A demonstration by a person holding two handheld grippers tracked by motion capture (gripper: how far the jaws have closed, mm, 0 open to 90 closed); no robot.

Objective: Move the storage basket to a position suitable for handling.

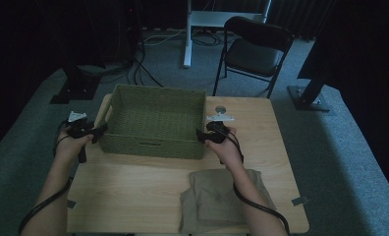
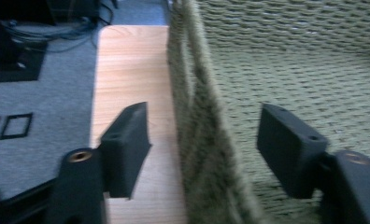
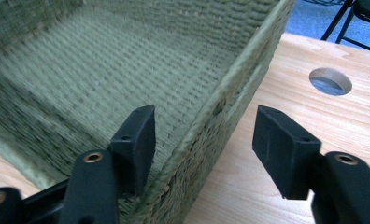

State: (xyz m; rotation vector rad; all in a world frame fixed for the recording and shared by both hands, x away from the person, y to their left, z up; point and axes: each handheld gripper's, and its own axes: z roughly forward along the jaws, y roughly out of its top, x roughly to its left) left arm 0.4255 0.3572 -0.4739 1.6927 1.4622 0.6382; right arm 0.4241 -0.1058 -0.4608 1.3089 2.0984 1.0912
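Note:
A green woven basket (image 1: 148, 147) stands at the back middle of the wooden table (image 1: 133, 191), empty inside. My left gripper (image 1: 100, 132) straddles the basket's left wall (image 2: 195, 107): one jaw is outside over the wood, the other inside, and gaps show on both sides. My right gripper (image 1: 201, 135) straddles the right wall near the front corner. In the right gripper view the rim (image 3: 248, 56) runs between the jaws, and neither pad touches it. In their own views the left gripper (image 2: 204, 149) and the right gripper (image 3: 206, 149) both stand open.
A folded khaki cloth (image 1: 222, 199) lies at the table's front edge, under my right forearm. A round cable hole (image 1: 220, 109) is in the table right of the basket. A black folding chair (image 1: 254, 51) stands on the carpet behind the table.

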